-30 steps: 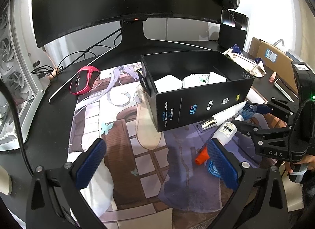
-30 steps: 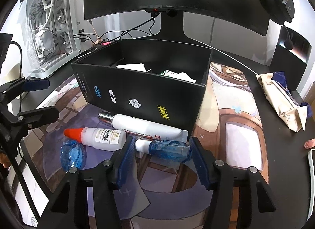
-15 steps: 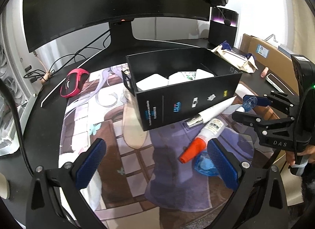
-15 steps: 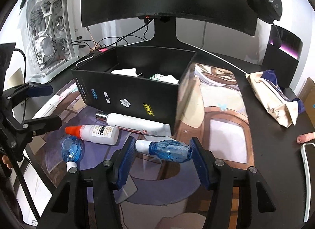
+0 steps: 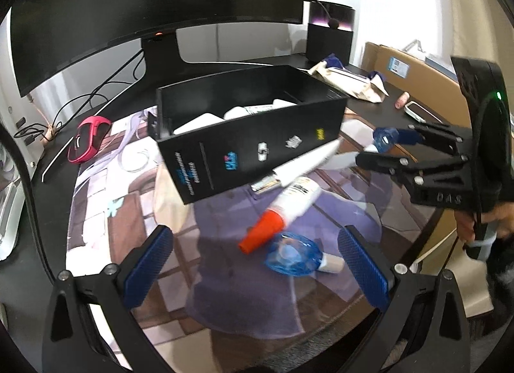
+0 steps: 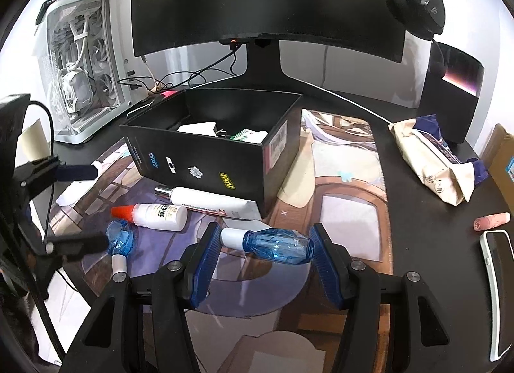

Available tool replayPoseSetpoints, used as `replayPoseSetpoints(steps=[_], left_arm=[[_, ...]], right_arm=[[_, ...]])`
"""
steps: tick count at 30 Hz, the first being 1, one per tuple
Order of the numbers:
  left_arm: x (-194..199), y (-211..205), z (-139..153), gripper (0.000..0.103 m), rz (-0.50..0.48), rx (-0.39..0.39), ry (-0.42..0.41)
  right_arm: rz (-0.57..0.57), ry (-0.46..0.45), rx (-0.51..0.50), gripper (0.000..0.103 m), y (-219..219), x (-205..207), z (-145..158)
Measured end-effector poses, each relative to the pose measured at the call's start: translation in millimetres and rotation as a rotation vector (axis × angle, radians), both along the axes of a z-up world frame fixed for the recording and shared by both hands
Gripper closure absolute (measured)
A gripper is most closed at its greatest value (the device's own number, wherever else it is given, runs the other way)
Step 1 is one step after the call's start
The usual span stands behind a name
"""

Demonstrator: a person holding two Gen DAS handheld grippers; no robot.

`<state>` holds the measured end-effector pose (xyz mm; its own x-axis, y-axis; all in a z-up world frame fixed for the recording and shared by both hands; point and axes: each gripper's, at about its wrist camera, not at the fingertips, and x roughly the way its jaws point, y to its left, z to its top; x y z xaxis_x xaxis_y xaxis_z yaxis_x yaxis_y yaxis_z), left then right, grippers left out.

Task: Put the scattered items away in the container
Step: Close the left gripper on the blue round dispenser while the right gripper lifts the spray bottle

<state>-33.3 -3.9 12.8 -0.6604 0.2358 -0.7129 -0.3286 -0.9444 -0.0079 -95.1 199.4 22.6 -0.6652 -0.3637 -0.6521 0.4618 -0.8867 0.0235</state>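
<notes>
Both my tools are matte black printed frames with angular arms, silver screws at the pivots and blue ribbed pads on the fingers. On the left tool (image 5: 257, 264) the pads (image 5: 151, 264) are knurled. The right tool (image 6: 261, 260) carries raised "DAS" lettering on its body, a green indicator light, and a black cable trailing off.

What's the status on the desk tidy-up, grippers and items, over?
Right gripper shut on blue bottle, lifted short of black box. Left gripper open over second blue bottle. Orange-capped bottle and white tube still out. Path clear.
</notes>
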Motion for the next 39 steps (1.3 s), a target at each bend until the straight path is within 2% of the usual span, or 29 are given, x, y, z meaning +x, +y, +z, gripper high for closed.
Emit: replayPoseSetpoints(steps=[8,17,25,30,32,33,35,36,37,39], left_arm=[[9,12,-11,0.0,-0.018,0.009,-0.035],[3,27,-26,0.0,-0.021,0.013,-0.077],[7,32,-31,0.0,0.031,0.03,-0.003],[9,30,-31,0.001,0.034,0.04,0.014],[10,30,-31,0.003,0.036,0.04,0.024],[10,29,-31,0.009,0.037,0.042,0.029],[11,27,-29,0.023,0.042,0.043,0.032],[11,24,-27,0.039,0.053,0.046,0.034],[9,21,-26,0.047,0.065,0.053,0.028],[8,17,-24,0.047,0.055,0.07,0.013]], right_arm=[[0.014,0.002,-0.007,0.046,4,3,0],[0.029,0.001,-0.008,0.046,9,9,-2],[0.026,0.003,-0.023,0.046,15,9,0],[0.026,0.006,-0.029,0.046,15,10,1],[0.028,0.006,-0.03,0.046,16,10,1],[0.029,0.005,-0.03,0.046,16,10,1],[0.031,0.005,-0.03,0.046,15,10,1],[0.031,0.005,-0.03,0.046,15,10,1],[0.032,0.003,-0.031,0.046,15,9,1],[0.033,0.002,-0.03,0.046,14,10,0]])
